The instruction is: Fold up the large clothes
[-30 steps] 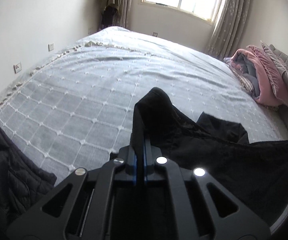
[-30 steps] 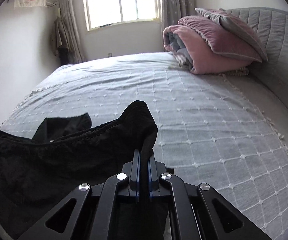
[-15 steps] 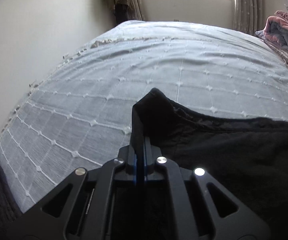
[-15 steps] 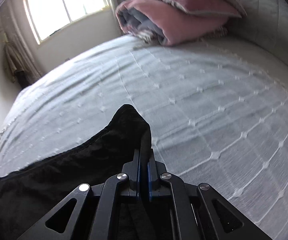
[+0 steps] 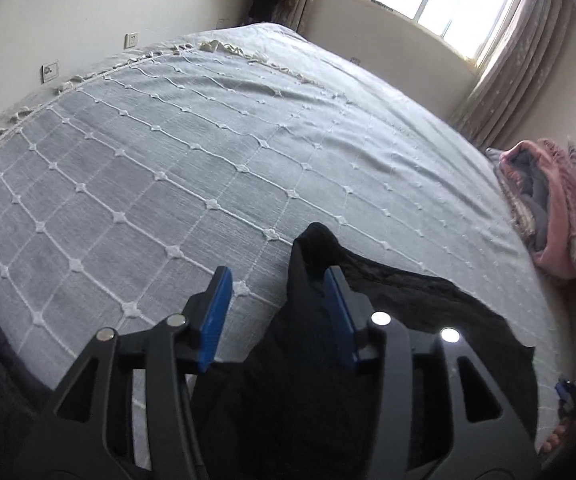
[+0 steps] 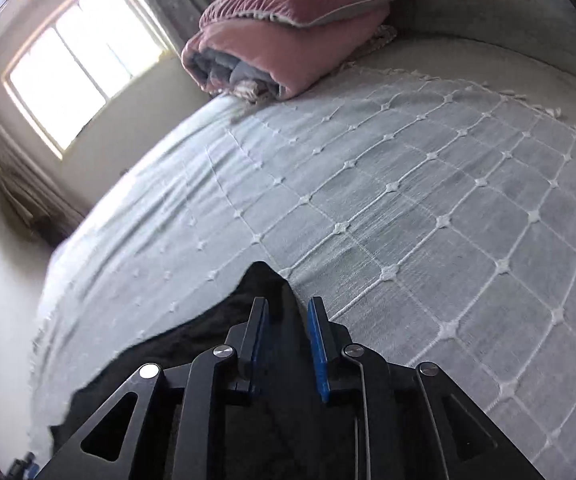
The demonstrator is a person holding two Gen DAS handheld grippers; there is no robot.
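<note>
While spread: two grippers — left gripper (image 5: pixel 278 300), right gripper (image 6: pixel 288 330); one black garment (image 5: pixel 399 300).

- Ahead of our left claw (image 5: pixel 278 312) we see open grey bedspread (image 5: pixel 192 152) running to the wall.
- A black garment (image 5: pixel 407 300) covers the bed's near edge.
- Folded pink bedding (image 6: pixel 288 40) blocks the far corner by the headboard (image 6: pixel 487 8).

A grey quilted bed (image 5: pixel 192 168) carries a black garment (image 5: pixel 407 300) and folded pink bedding (image 6: pixel 288 52).
</note>
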